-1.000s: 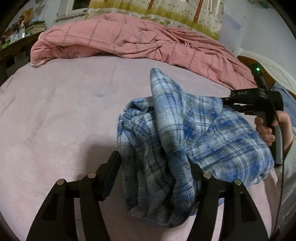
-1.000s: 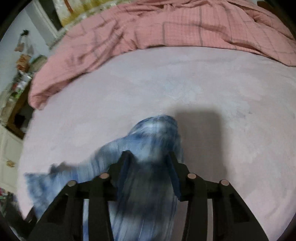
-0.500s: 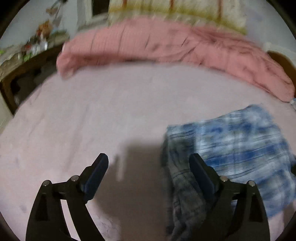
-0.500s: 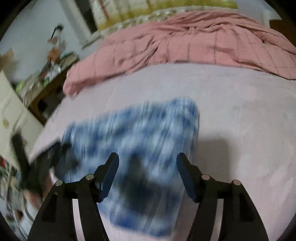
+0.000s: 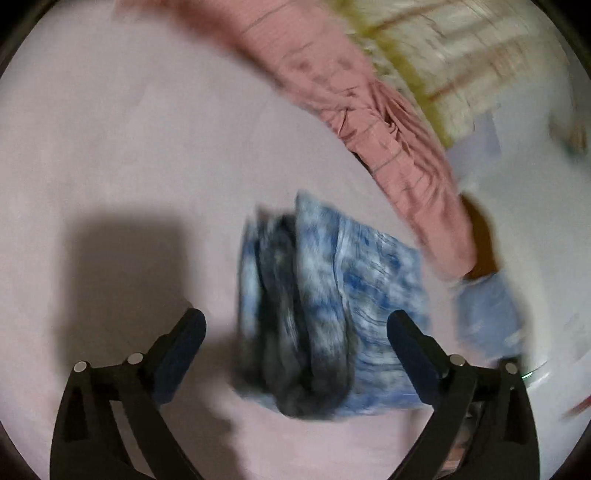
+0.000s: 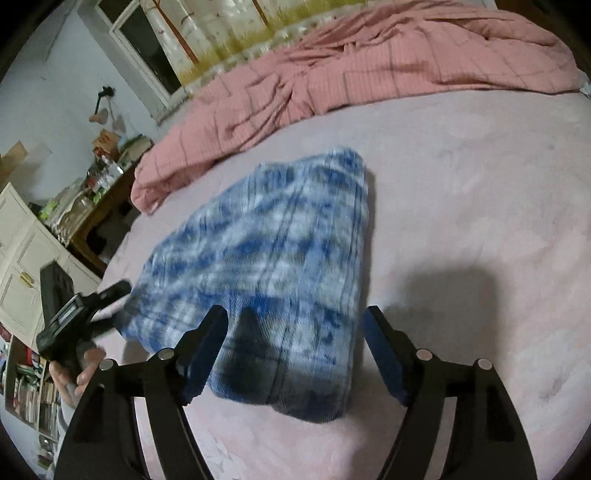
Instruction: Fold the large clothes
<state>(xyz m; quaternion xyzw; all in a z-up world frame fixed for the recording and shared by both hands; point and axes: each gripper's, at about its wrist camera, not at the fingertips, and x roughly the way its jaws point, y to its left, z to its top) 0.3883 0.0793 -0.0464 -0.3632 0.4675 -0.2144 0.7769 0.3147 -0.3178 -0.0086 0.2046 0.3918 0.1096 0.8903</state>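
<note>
Most of both views is taken up by a pink bed (image 6: 480, 192), its sheet lying smooth and bare to the right of the clothing and in front of it. Along the far edge a rumpled pink quilt (image 6: 369, 70) is bunching up against a curtained window (image 6: 236, 29). Past the bed's left edge, in the right wrist view, a cluttered wooden desk (image 6: 92, 206) and white cabinet (image 6: 18, 266) are standing against the wall.

Near the middle of the sheet a blue plaid shirt (image 6: 266, 251) is lying folded into a thick bundle, well clear of the quilt; the left wrist view is blurring it into stacked layers (image 5: 325, 306).

Lowest in the right view, the right gripper (image 6: 295, 350) is hovering over the shirt's near end, its jaws standing wide after just opening, cloth showing between them but neither pad pressing it. The left gripper (image 5: 295, 339) is likewise spread wide, having just opened, with the bundle's end between its fingers and untouched. From the right view it is showing at the shirt's left corner (image 6: 74, 317), a hand (image 6: 74, 373) gripping its handle.
</note>
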